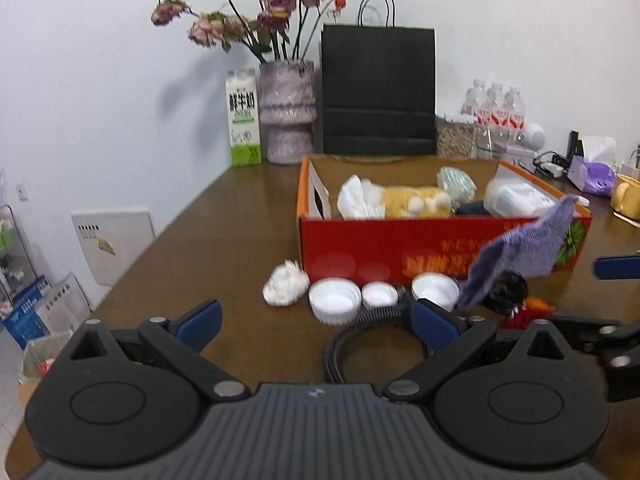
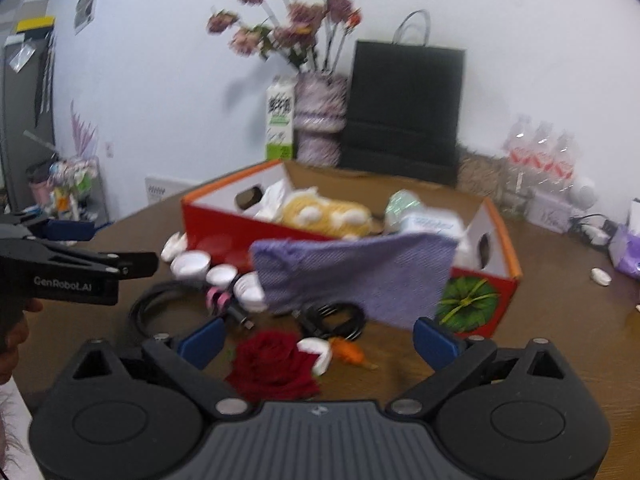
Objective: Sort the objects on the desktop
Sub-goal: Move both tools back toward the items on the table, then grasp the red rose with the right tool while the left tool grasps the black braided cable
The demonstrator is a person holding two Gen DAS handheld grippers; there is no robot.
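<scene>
Both tongs are spread wide, with nothing gripped: the left gripper (image 1: 316, 320) and the right gripper (image 2: 318, 338). A purple cloth (image 2: 352, 276) is draped over the red box (image 2: 208, 228) wall at 12 o'clock of the right gripper. 3 white caps (image 1: 334, 300) are seen at 12 o'clock of the left gripper.

Against the pale wall stands a mottled purple ceramic vase (image 1: 287, 110) holding dried pink roses (image 1: 248, 12) on long dark stems. Touching its left side is a white-and-green milk carton (image 1: 242, 118); just to its right, a black paper carrier bag (image 1: 378, 88) with thin cord handles. Further right — a pack of clear plastic water bottles (image 1: 495, 106) with red labels, and beyond them a yellow ceramic mug (image 1: 626, 196) at the edge. All rest on the brown wooden table (image 1: 224, 232).
</scene>
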